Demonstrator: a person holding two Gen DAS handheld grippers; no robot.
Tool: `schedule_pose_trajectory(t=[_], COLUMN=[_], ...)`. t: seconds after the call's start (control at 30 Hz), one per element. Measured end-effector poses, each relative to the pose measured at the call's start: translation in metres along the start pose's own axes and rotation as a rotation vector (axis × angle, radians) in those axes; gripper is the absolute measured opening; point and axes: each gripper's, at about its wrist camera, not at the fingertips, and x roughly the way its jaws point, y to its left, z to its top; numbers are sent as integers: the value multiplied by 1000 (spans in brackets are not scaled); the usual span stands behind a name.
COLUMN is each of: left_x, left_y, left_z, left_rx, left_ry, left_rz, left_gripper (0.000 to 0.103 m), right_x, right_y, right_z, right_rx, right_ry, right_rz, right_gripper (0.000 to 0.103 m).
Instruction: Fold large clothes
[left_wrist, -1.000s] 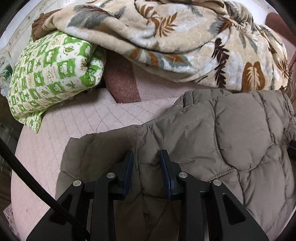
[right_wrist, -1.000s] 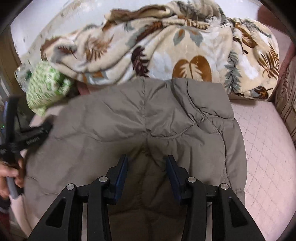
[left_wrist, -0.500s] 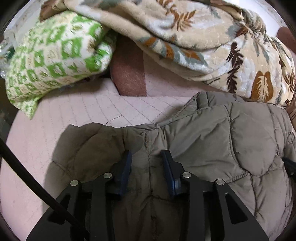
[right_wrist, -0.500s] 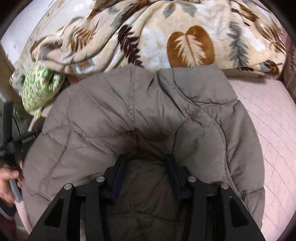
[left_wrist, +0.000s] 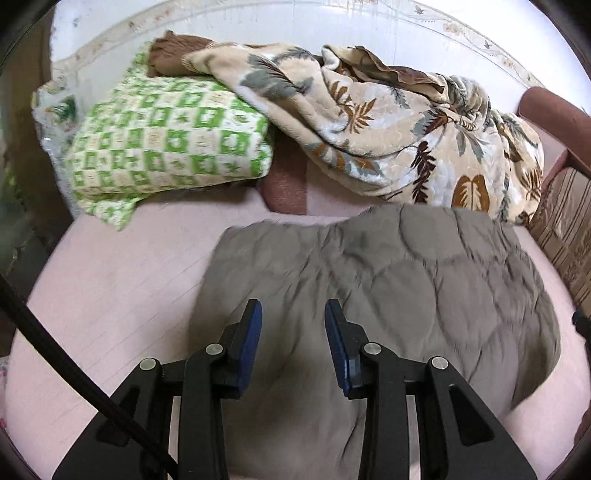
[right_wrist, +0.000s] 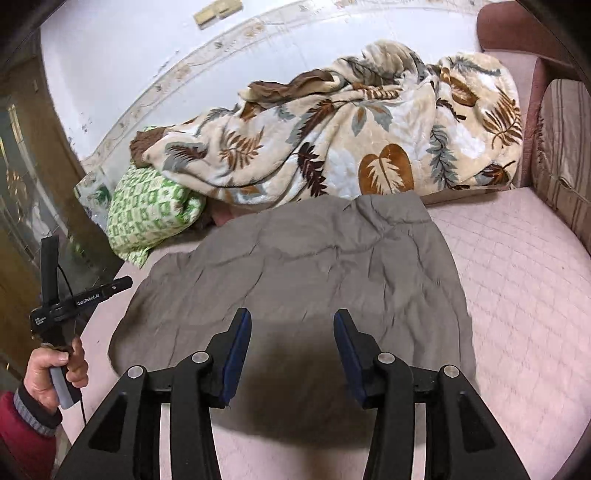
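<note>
A grey-brown quilted jacket (left_wrist: 388, 288) lies folded flat on the pink quilted bed (left_wrist: 110, 295); it also shows in the right wrist view (right_wrist: 306, 273). My left gripper (left_wrist: 293, 332) is open and empty, raised over the jacket's near left part. My right gripper (right_wrist: 291, 343) is open and empty, raised over the jacket's near edge. The left gripper's handle (right_wrist: 62, 302), held in a hand, shows at the left of the right wrist view, off the jacket's left side.
A leaf-patterned blanket (left_wrist: 388, 125) is heaped along the wall behind the jacket. A green-and-white patterned pillow (left_wrist: 166, 144) lies at the back left. A striped cushion (right_wrist: 561, 155) and sofa arm stand at the right. Bare pink bedding (right_wrist: 517, 295) lies right of the jacket.
Both grippers opened, let go of the jacket and pulled up and back. The jacket now lies flat on the bed.
</note>
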Motion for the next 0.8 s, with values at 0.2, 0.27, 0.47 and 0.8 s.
schedule_pose_trajectory(t=[0.2,0.27,0.47,0.8], left_x=[-24,-21,13,42], left_y=[27,33,27,24], left_z=[-49,-59,-73,-77], left_rx=[-105,-142,-105,-65], left_ry=[-14,-16,29,92], left_rz=[58,60,125,143], left_gripper=[35,35,35,39], right_x=[-11,-7,11,61], right_y=[-4,-8,-10,-30], right_z=[-31,-31,-36,-51], right_rx=[22,40,14,45], right_ry=[-12,0,28,161], right_rz=[-24,-43,-55,-91], right_gripper=[52,52,52,52])
